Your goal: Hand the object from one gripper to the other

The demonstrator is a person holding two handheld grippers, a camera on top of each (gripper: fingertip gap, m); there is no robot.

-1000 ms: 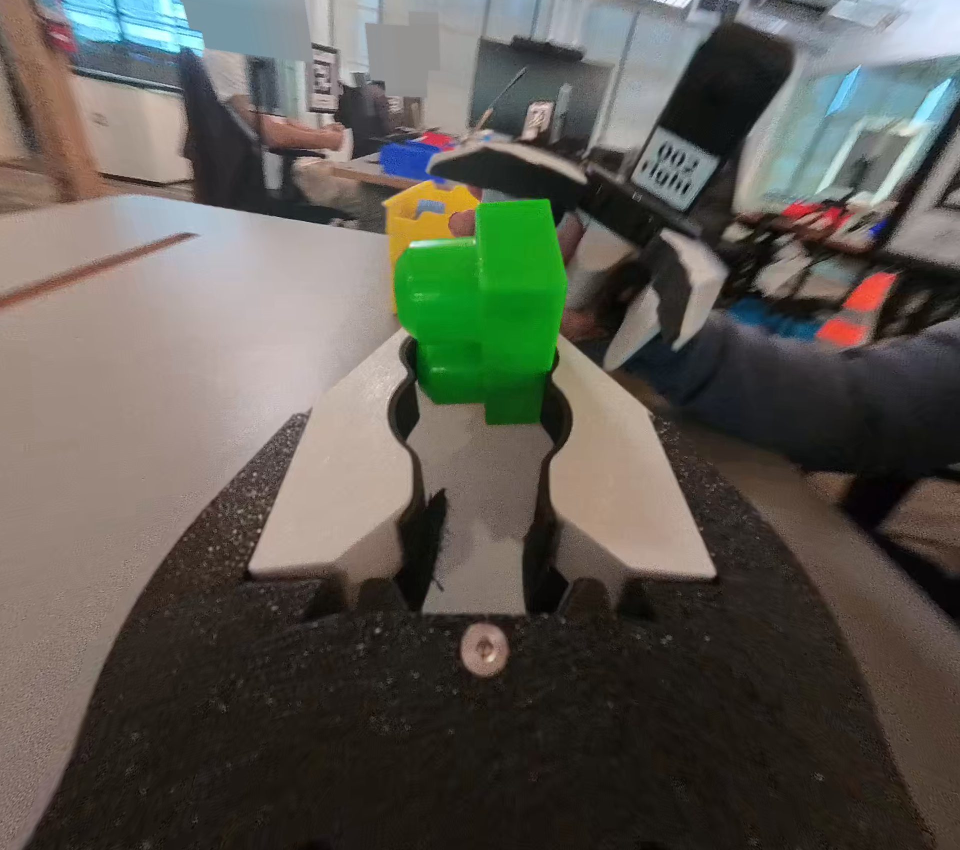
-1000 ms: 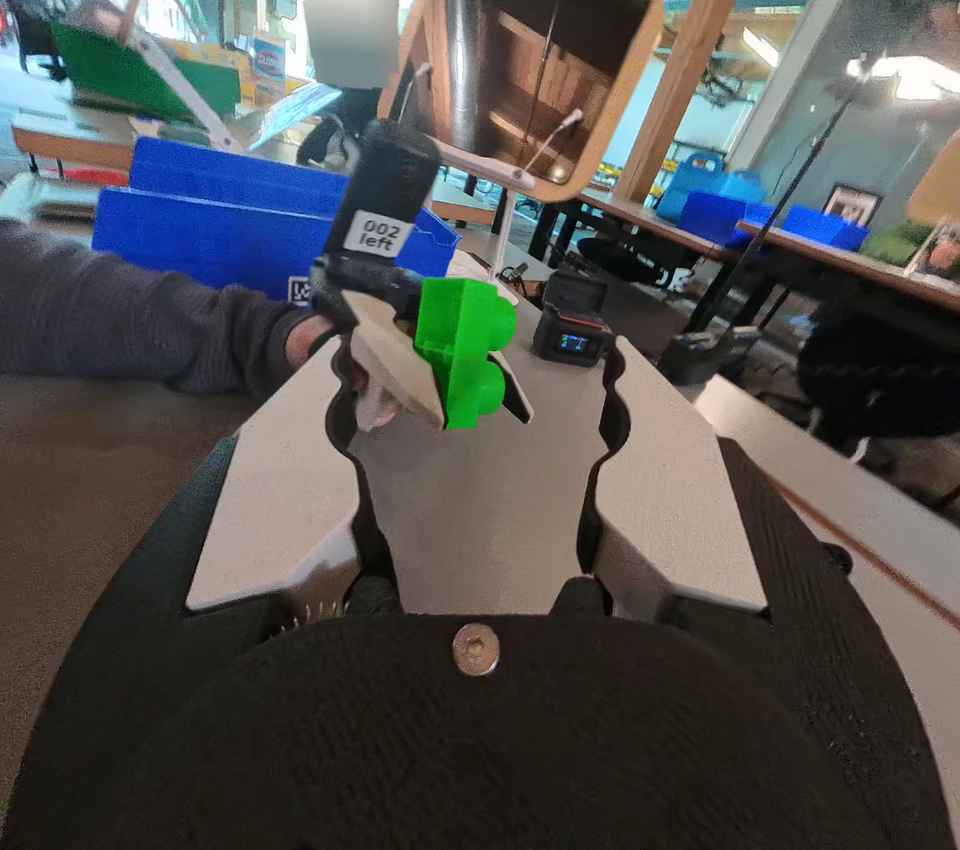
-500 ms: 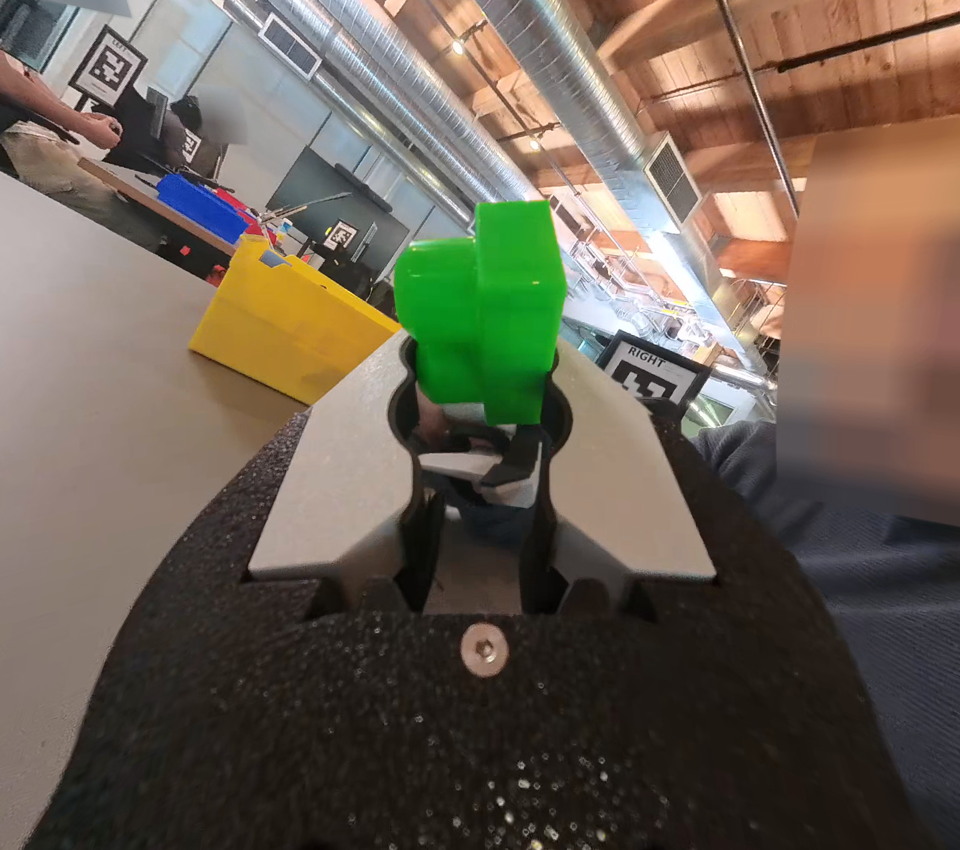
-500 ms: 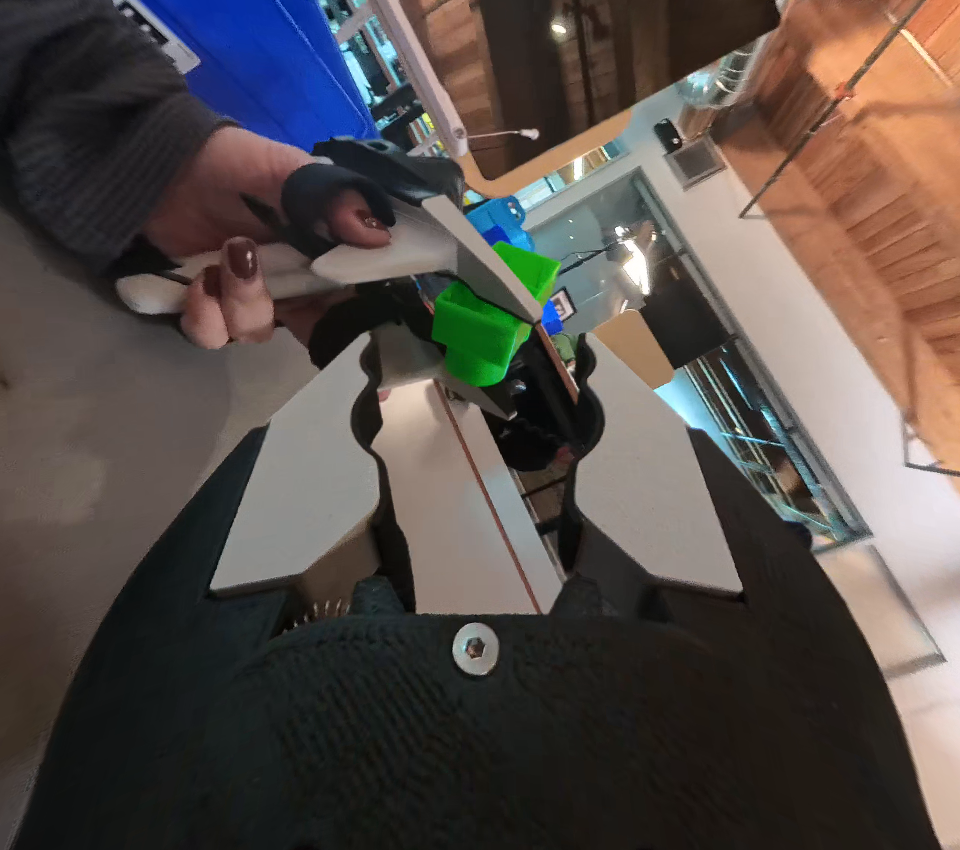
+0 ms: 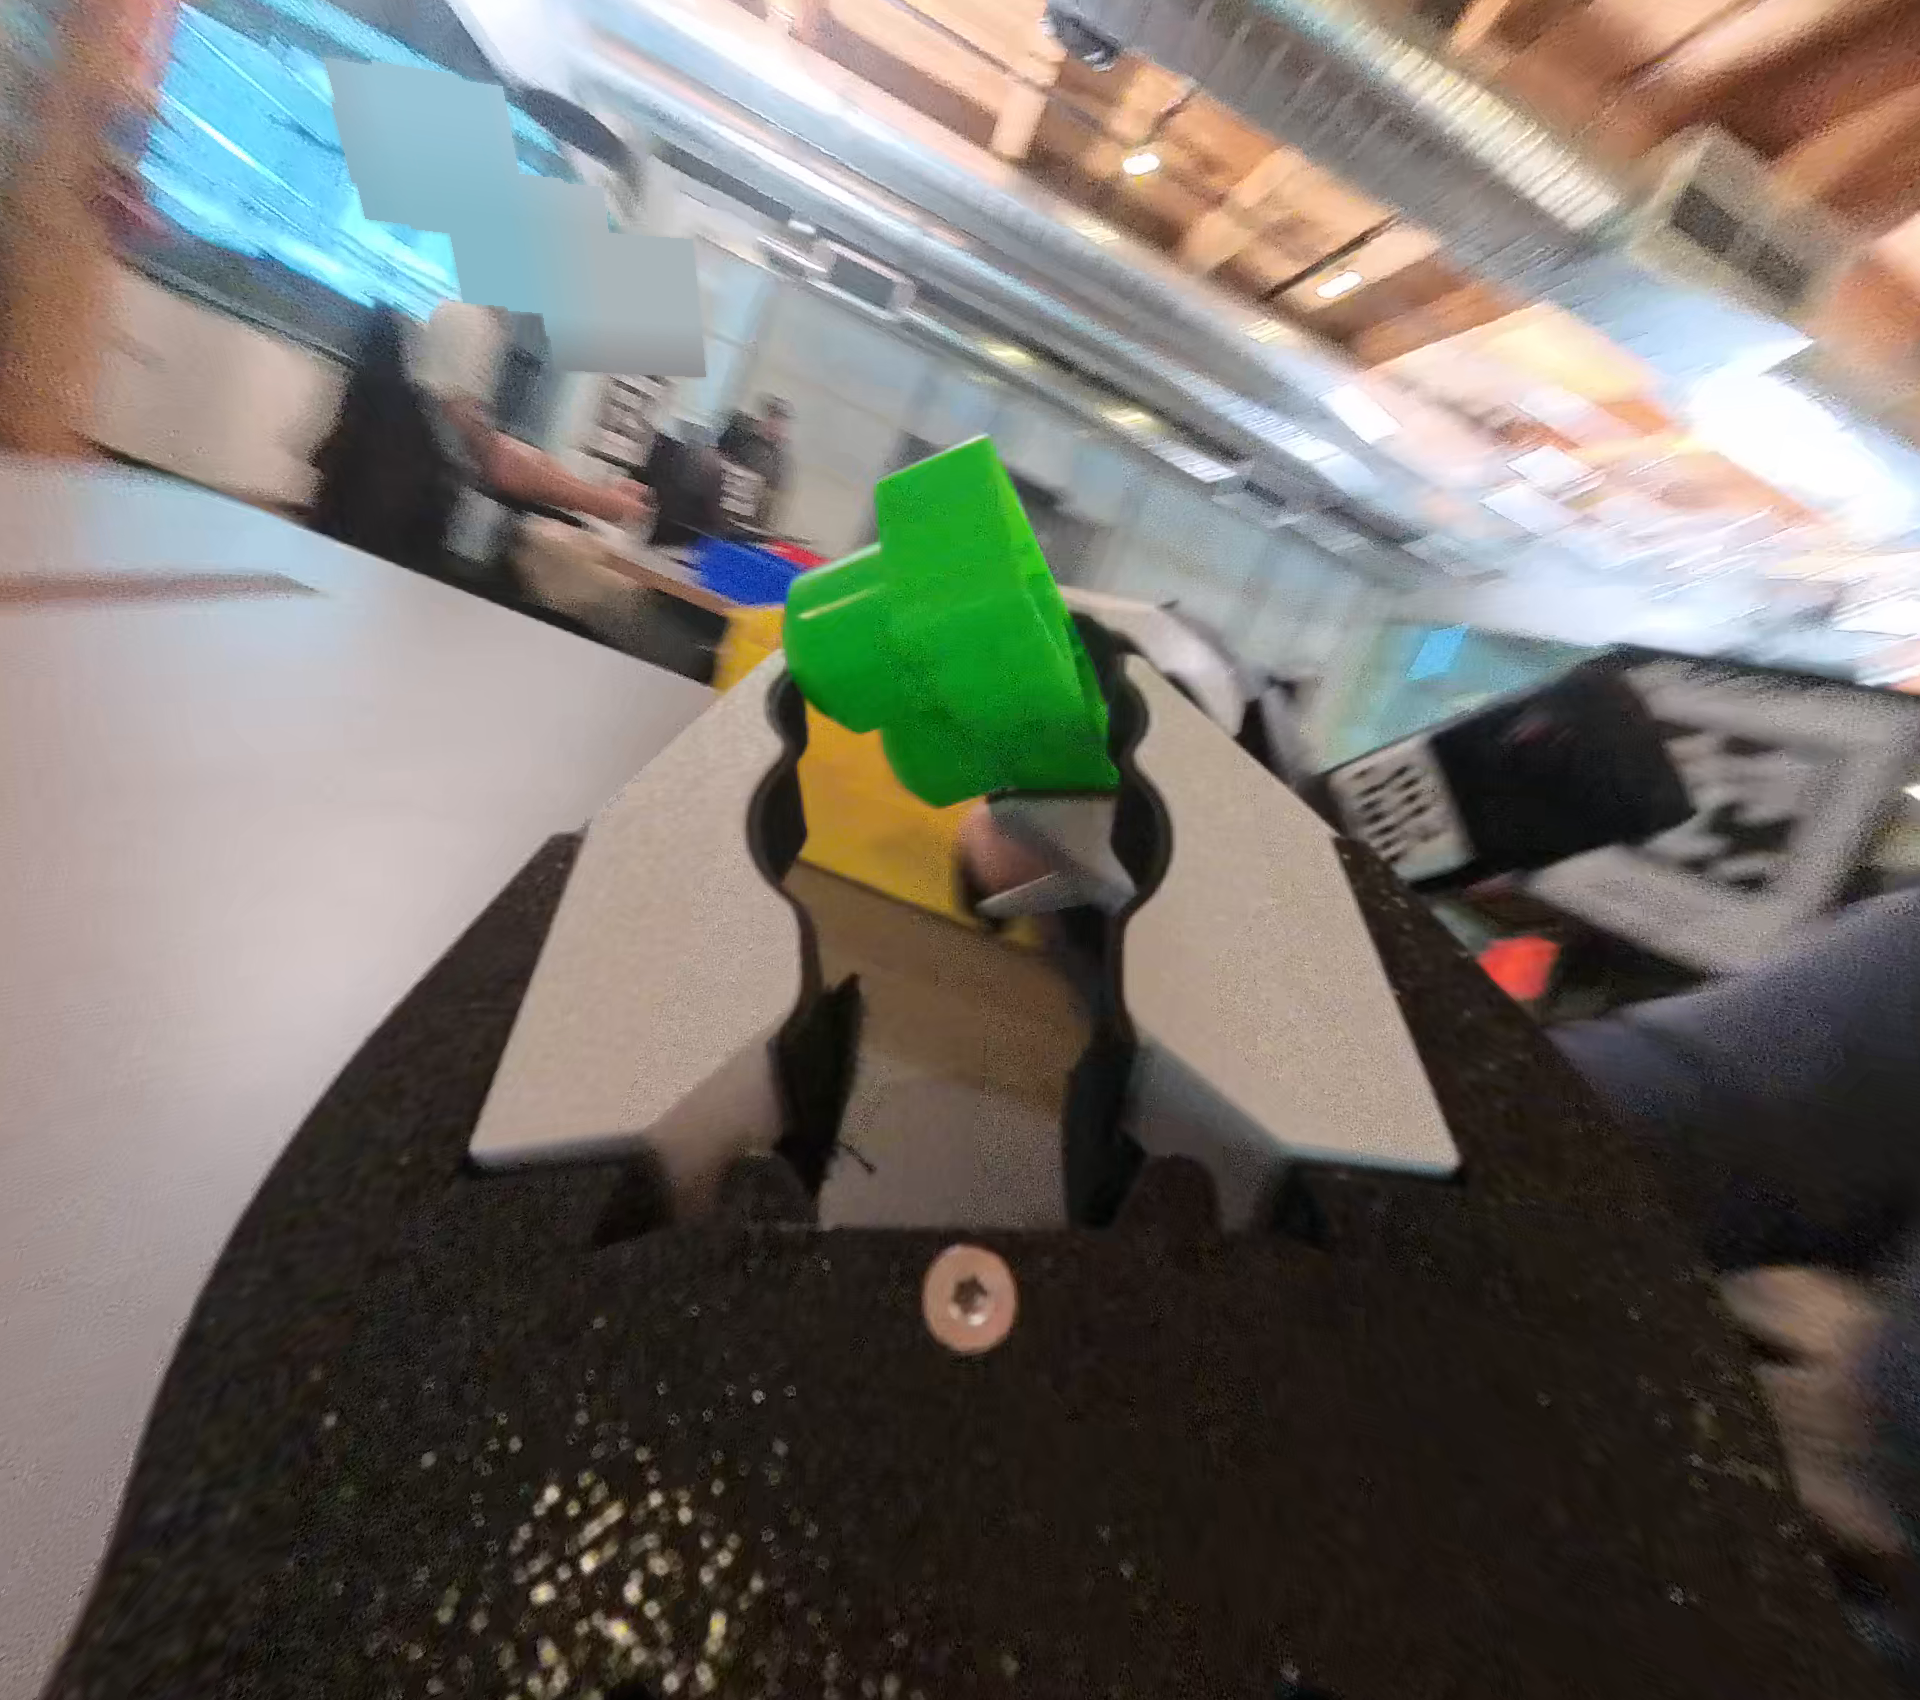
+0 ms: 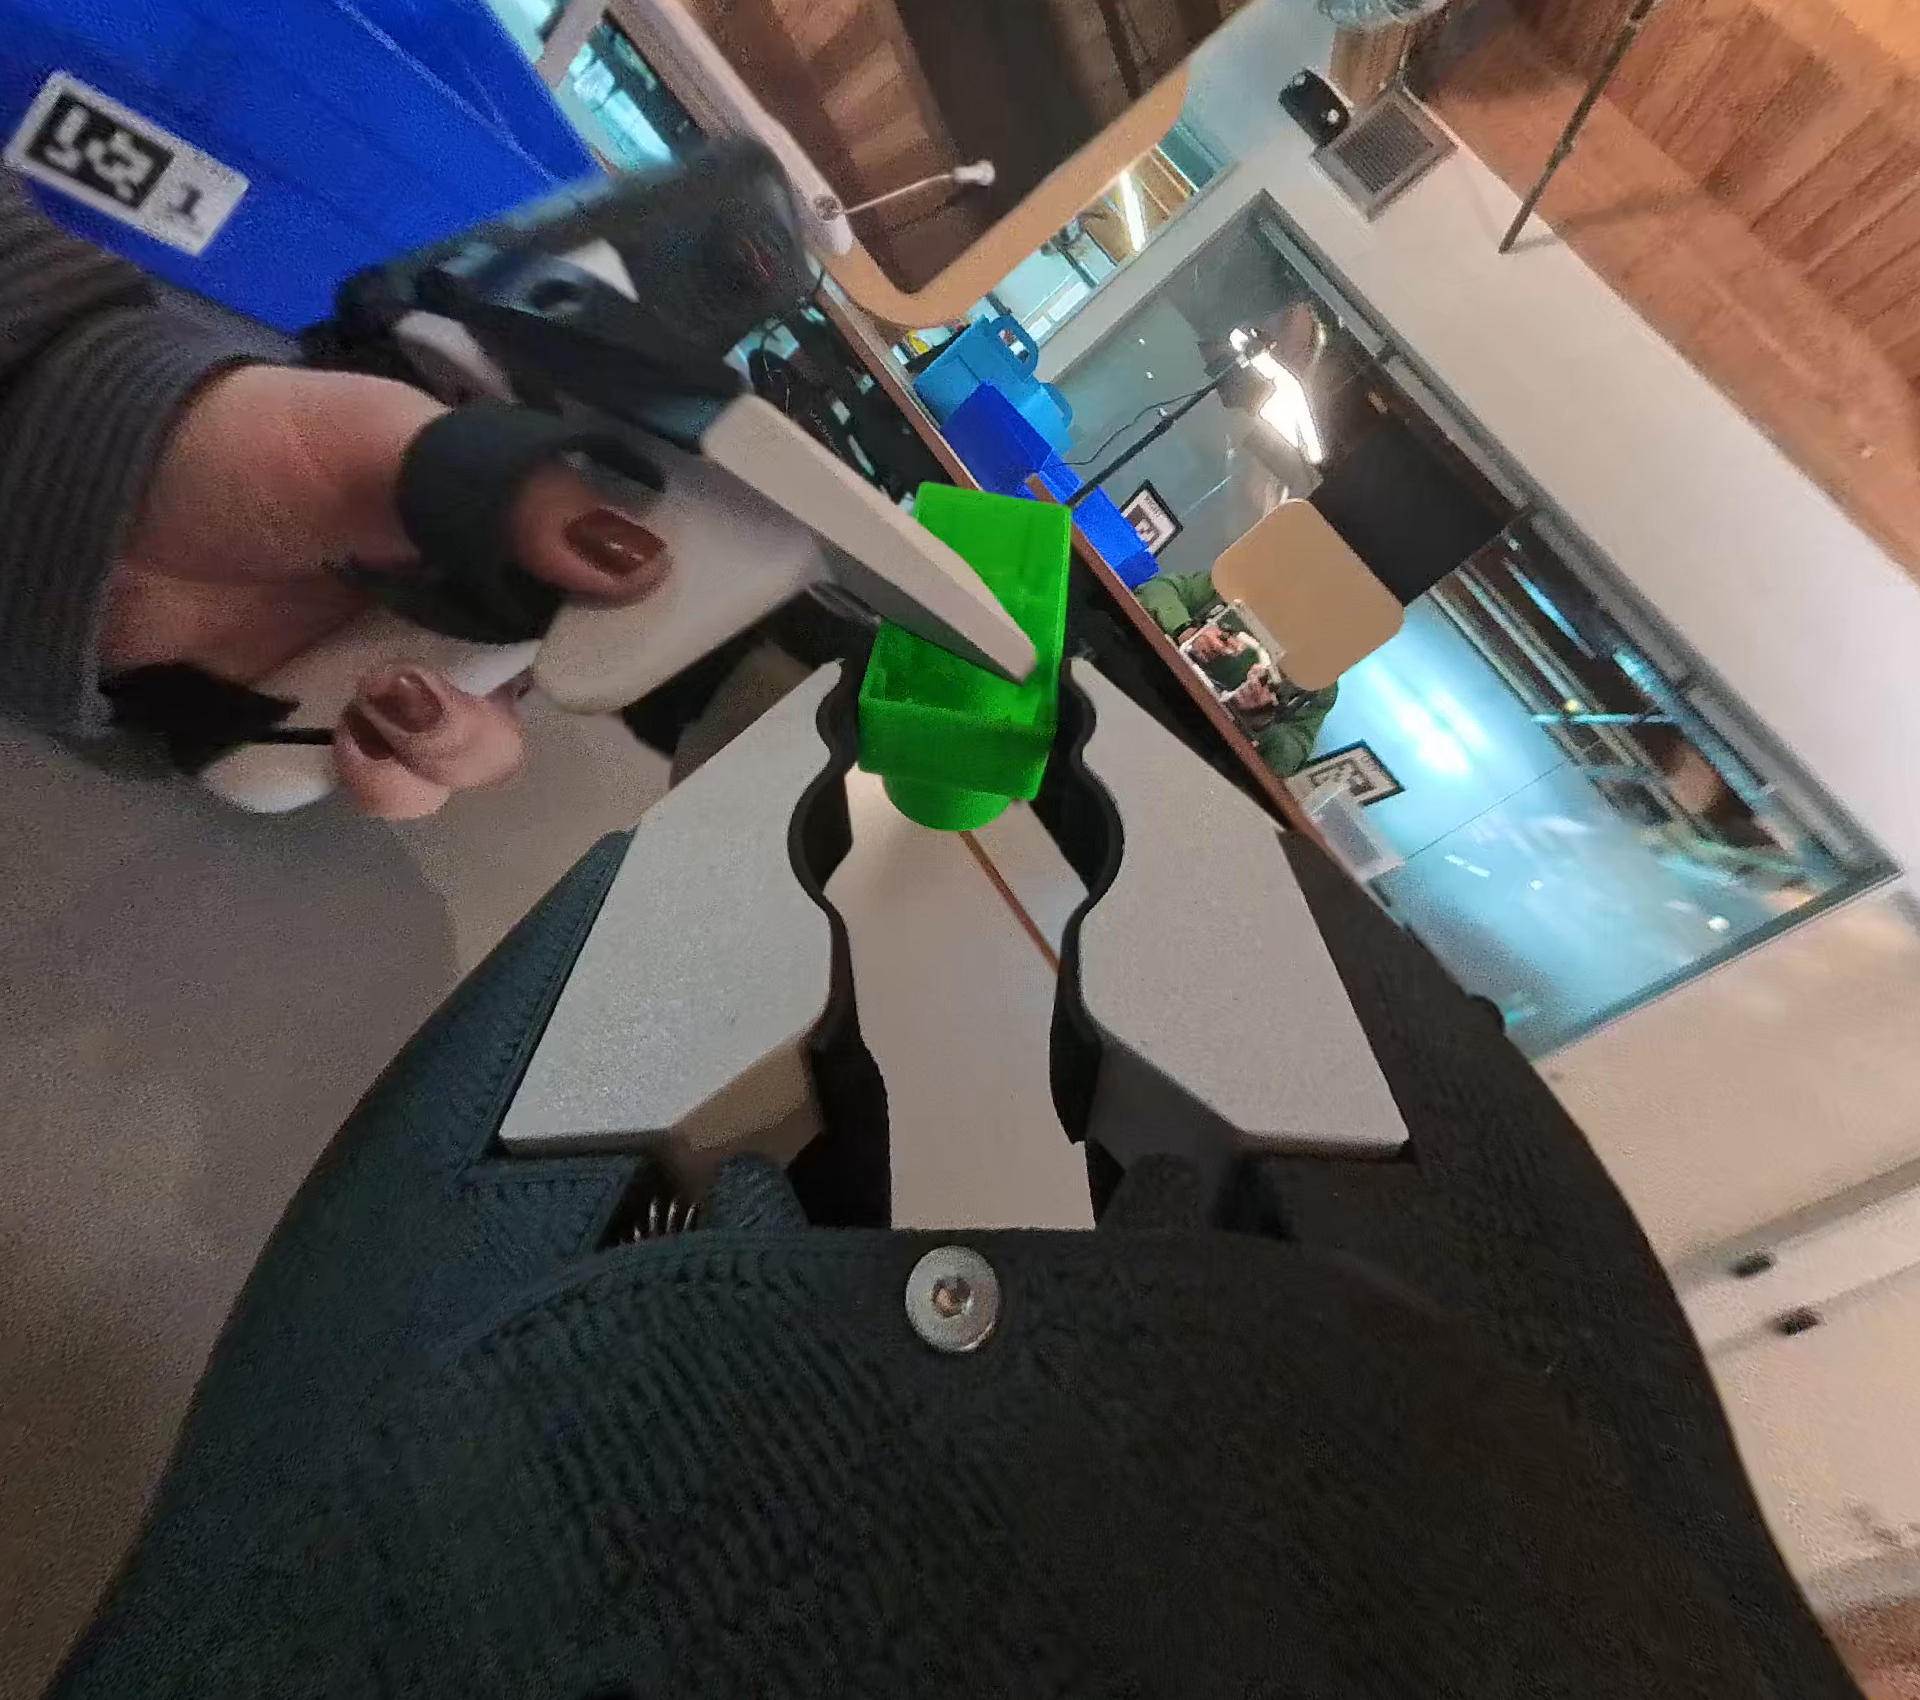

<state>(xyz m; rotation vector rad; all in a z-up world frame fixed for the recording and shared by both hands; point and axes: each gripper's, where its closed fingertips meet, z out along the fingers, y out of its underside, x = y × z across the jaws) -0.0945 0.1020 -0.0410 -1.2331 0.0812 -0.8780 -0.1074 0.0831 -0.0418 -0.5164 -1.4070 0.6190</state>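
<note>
A bright green plastic block [image 5: 940, 642] sits tilted between the tips of my left gripper [image 5: 954, 674]. The left jaws stand a little apart and loose around it. My right gripper [image 6: 956, 715] is shut on the same green block [image 6: 961, 725], pinching its lower part between both fingertips. In the right wrist view a pale finger of the left gripper [image 6: 873, 549] lies across the block's front, and a hand [image 6: 312, 549] holds that gripper. In the left wrist view a right gripper fingertip [image 5: 1049, 850] shows just under the block. The exchange is in the air above a pale table [image 5: 260, 819].
A yellow bin [image 5: 862, 809] stands on the table behind the block. A large blue bin [image 6: 208, 40] with a square marker tag is at the upper left of the right wrist view. A dark sleeve [image 5: 1714, 1058] crosses the right side. People sit at far desks.
My right gripper has moved in and closed on the green block. My left jaws have widened slightly and the block has tilted between them. Both views have swung round.
</note>
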